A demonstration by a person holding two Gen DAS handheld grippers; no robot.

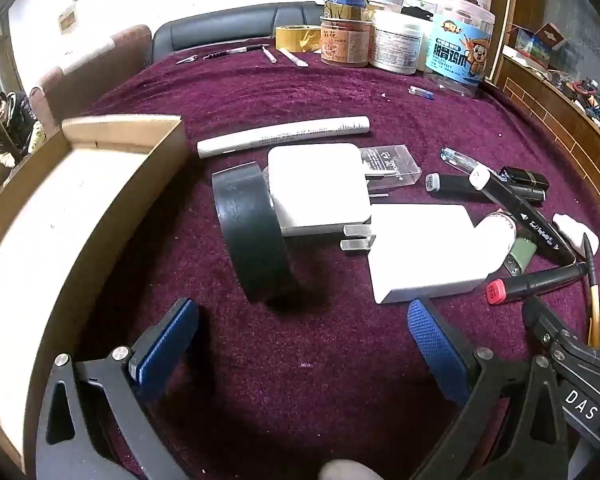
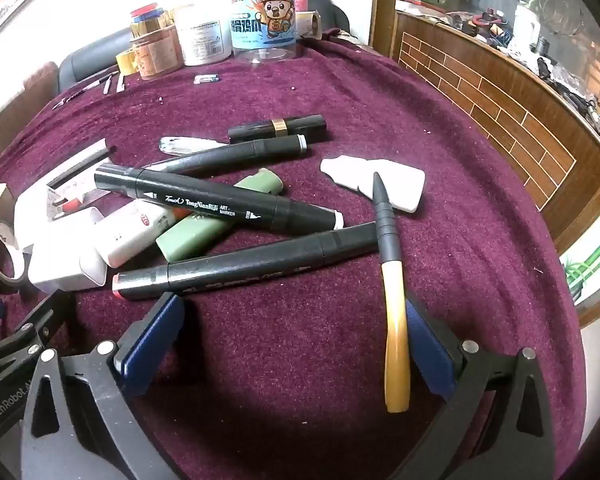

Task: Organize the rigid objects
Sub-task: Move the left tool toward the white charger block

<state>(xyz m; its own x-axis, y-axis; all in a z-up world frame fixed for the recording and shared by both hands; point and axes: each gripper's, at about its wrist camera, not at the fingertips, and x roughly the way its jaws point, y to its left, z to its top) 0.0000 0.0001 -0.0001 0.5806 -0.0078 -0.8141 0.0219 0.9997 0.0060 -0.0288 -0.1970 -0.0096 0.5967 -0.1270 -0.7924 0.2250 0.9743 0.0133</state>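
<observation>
Maroon cloth covered the desk (image 1: 300, 92). The right gripper (image 2: 292, 336) was held wide and empty, the orange-and-grey pen (image 2: 392, 296) lying just inside its right finger, long axis running near to far. The left gripper (image 1: 304, 336) was likewise spread wide and empty, the black tape roll (image 1: 252, 236) just beyond it and the cardboard box (image 1: 112, 184) at its left.

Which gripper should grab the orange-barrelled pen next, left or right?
Right, probably. The orange-barrelled pen lies just ahead of the open right gripper, beside its right finger. The open left gripper faces the black tape roll, with the pen off at its far edge.
</observation>
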